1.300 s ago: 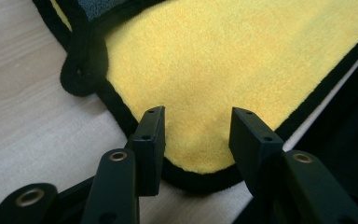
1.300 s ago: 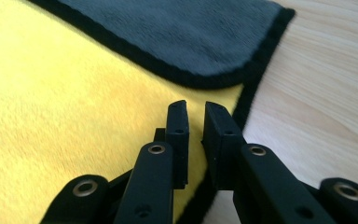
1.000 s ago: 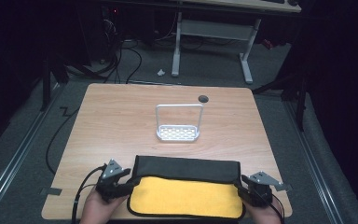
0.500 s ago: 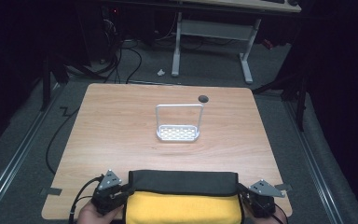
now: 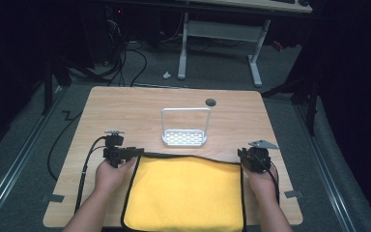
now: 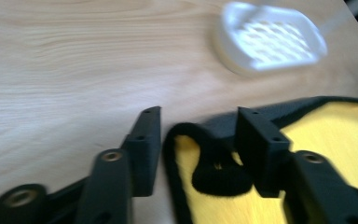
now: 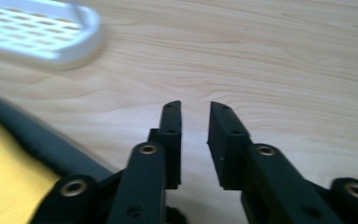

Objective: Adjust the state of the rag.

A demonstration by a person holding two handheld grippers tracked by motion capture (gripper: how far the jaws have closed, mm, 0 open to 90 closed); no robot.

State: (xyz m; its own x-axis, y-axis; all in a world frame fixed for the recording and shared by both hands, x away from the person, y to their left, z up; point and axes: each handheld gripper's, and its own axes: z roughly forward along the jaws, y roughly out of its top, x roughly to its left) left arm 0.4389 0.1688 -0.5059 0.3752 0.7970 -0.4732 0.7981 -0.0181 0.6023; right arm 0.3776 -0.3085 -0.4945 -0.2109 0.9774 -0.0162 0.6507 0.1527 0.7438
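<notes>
- Yellow cloth [image 5: 183,193] with black edging lies spread flat at 6 o'clock on the surface [image 5: 125,106], judged laid out; any folding remains.
- Left tool [image 6: 198,123]: jaws spread, straddling the cloth's corner, not pinching.
- Right tool [image 7: 195,116]: jaws slightly parted, empty, beside the cloth's edge.
- White rack [image 5: 184,128] stands at centre.
- Cloth's near edge is cut off.

A light wood table [image 5: 125,111] carries 2 things: a yellow cloth [image 5: 186,195] with black edging spread flat over its near half, and a white perforated rack [image 5: 185,137] with an upright handle just beyond the cloth's far edge. A dark round hole [image 5: 210,102] marks the far side.
</notes>
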